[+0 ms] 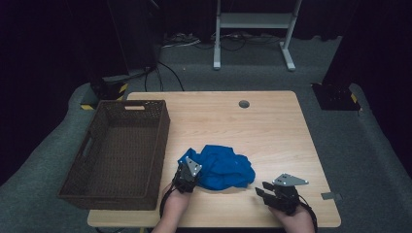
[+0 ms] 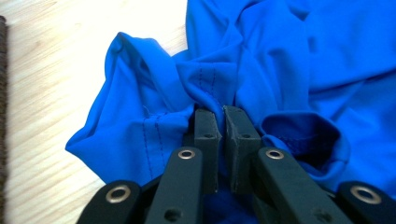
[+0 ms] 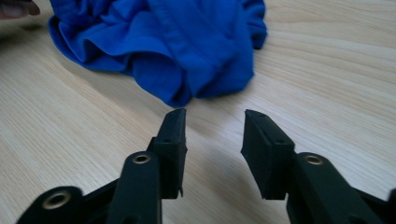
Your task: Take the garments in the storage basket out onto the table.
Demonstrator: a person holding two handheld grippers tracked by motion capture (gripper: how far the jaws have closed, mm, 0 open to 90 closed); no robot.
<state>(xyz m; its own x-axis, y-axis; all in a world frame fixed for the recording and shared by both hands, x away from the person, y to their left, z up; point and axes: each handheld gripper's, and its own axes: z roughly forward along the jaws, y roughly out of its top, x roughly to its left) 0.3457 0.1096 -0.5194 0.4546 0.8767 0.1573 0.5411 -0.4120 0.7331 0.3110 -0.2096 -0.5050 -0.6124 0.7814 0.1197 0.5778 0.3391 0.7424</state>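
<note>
A crumpled blue cloth point(image 1: 224, 167) lies on the wooden table point(image 1: 272, 131), just right of the dark wicker basket point(image 1: 119, 153) that sits at the table's left side. The left tool point(image 1: 187, 175) is at the cloth's left edge, between basket and cloth; in the left gripper view its jaws are pressed together on a stitched fold of the blue cloth point(image 2: 280, 70), pinching the fabric between them. The right tool point(image 1: 273, 190) hovers to the right of the cloth, near it but apart from it. In the right gripper view, the right tool point(image 3: 212, 135) has its jaws spread with bare table between them, and the blue cloth point(image 3: 187, 42) lies just beyond their tips, untouched.
</note>
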